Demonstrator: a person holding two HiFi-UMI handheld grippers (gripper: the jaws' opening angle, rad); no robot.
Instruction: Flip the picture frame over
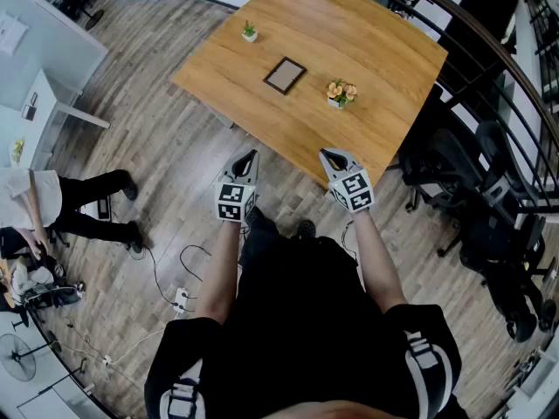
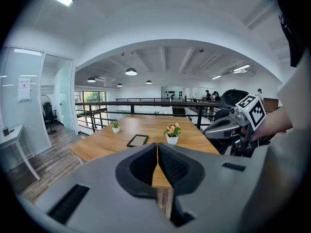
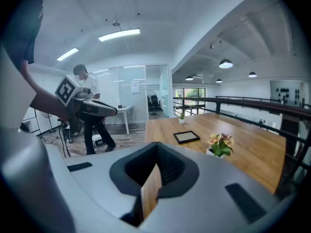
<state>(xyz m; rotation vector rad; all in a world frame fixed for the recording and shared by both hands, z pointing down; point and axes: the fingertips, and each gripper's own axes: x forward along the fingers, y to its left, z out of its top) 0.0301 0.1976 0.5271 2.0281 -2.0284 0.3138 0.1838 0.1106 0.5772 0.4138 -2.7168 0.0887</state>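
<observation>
Here, the left gripper [image 1: 252,154] hangs short of the tabletop [image 1: 367,24], jaws pressed together on nothing. The frame [image 1: 285,75] lies flat mid-tabletop, between a plant [image 1: 250,31] and flowers [image 1: 341,92]. The right gripper [image 1: 325,153] hovers alongside, jaws likewise closed and empty.

On the table [image 1: 376,42] the picture frame [image 1: 285,75] lies mid-top, the small plant [image 1: 250,31] to its left, the flower pot [image 1: 341,93] to its right — one row. My left gripper [image 1: 251,154] and right gripper [image 1: 326,154] sit side by side at the near edge.
</observation>
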